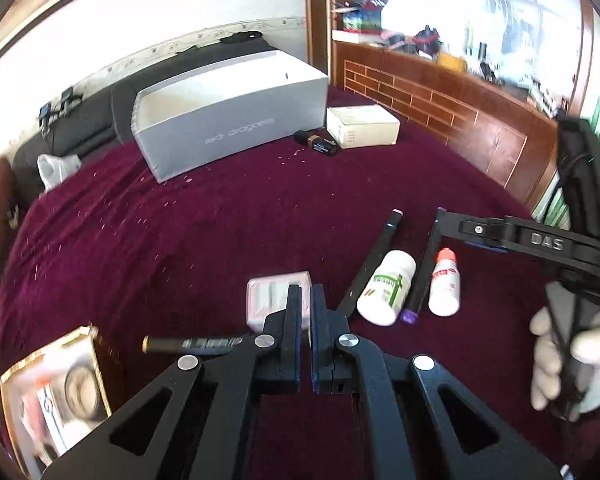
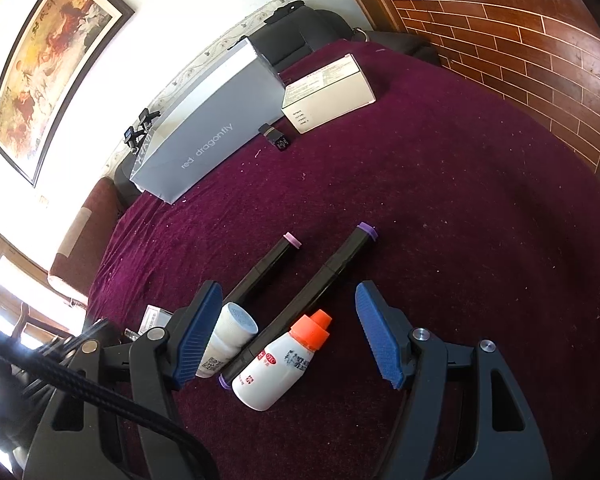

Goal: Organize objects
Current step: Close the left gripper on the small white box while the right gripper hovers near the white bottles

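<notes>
On the maroon cloth [image 1: 180, 220], the left gripper [image 1: 306, 300] is held shut on nothing above a pink packet [image 1: 268, 296], while the right gripper [image 2: 288, 332], gaping empty, is poised around the orange-capped bottle [image 2: 280, 364], seemingly for pickup.

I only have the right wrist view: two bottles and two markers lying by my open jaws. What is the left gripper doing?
Observer: The left gripper is shut, with nothing visible between its fingers.
Operator: Anything off to its left?
Observer: An open gold-edged box sits at the near left; its contents are too blurred to name.
Operator: Anything loose between that box and the gripper?
Observer: A black tube with a gold tip lies on the cloth there, partly behind the gripper's linkage.
</notes>
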### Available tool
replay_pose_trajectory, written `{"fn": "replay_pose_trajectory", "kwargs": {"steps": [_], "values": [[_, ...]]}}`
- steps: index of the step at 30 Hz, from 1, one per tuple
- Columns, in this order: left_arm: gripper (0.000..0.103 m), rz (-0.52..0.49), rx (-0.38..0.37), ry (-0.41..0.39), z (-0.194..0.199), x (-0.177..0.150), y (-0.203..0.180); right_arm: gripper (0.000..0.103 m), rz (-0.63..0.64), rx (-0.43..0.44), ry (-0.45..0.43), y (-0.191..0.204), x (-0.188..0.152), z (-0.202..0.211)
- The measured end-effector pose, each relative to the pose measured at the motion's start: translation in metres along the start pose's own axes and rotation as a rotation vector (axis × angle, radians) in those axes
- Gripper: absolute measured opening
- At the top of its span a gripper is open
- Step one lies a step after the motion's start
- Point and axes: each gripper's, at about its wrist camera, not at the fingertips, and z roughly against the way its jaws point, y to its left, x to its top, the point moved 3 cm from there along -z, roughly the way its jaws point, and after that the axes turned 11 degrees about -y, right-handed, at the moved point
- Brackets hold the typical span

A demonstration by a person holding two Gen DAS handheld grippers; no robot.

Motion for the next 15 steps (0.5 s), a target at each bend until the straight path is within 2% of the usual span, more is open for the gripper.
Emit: {"fn": "replay_pose_trajectory", "kwargs": {"steps": [4, 6, 7, 8, 10, 13, 15], "values": [[0.003, -0.020, 0.055, -0.006, 0.011, -0.010, 0.007, 0.069, 0.008, 0.004, -0.001, 0.002, 0.000, -0.001], [0.009, 0.016, 0.050, 0.012, 0.006, -0.014, 0.014, 0.068, 0.006, 0.008, 0.006, 0.002, 0.000, -0.001], [0.020, 0.057, 0.046, 0.027, 0.001, -0.015, 0.020, 0.069, 0.006, 0.009, 0.010, 0.002, -0.001, -0.002], [0.037, 0.104, 0.039, 0.030, -0.004, -0.015, 0.028, 0.068, 0.007, 0.009, 0.012, 0.002, -0.001, -0.002], [0.058, 0.210, 0.039, 0.030, -0.015, -0.014, 0.045, 0.069, 0.010, 0.009, 0.011, 0.003, -0.001, -0.003], [0.059, 0.326, 0.033, 0.057, -0.035, -0.011, 0.061, 0.069, 0.012, 0.007, 0.012, 0.002, -0.001, -0.002], [0.059, 0.337, 0.032, 0.051, -0.045, -0.005, 0.062, 0.069, 0.011, 0.005, 0.015, 0.001, -0.001, -0.003]]}}
